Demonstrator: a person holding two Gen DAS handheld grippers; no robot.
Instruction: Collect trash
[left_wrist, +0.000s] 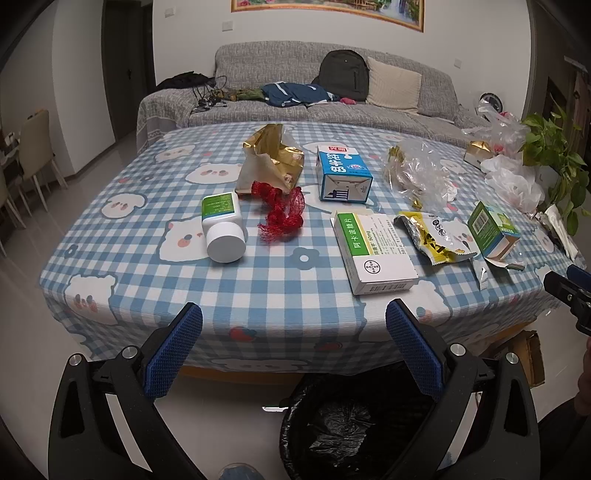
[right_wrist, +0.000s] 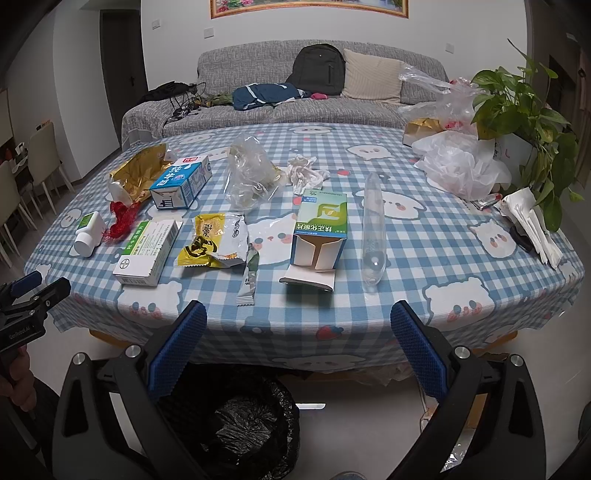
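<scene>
Bin (right_wrist: 236, 424) with black liner sits on the floor under the table's near edge, partly hidden behind gripper frames in both views. Trash all on the checked tablecloth (left_wrist: 280, 291): white bottle (left_wrist: 223, 230), red netting (left_wrist: 282, 214), milk carton (left_wrist: 341, 173), white-green medicine box (left_wrist: 375, 251), yellow wrapper (right_wrist: 212, 240), green box (right_wrist: 321, 229), clear plastic tube (right_wrist: 373, 229). Plant (right_wrist: 524, 110) and plastic bags (right_wrist: 458, 166) crowd the far right corner. Left gripper (left_wrist: 293, 352) and right gripper (right_wrist: 299, 350) both spread wide, empty, short of the table edge.

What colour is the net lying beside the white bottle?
The net is red; the left wrist view shows it best, just right of the white bottle.
</scene>
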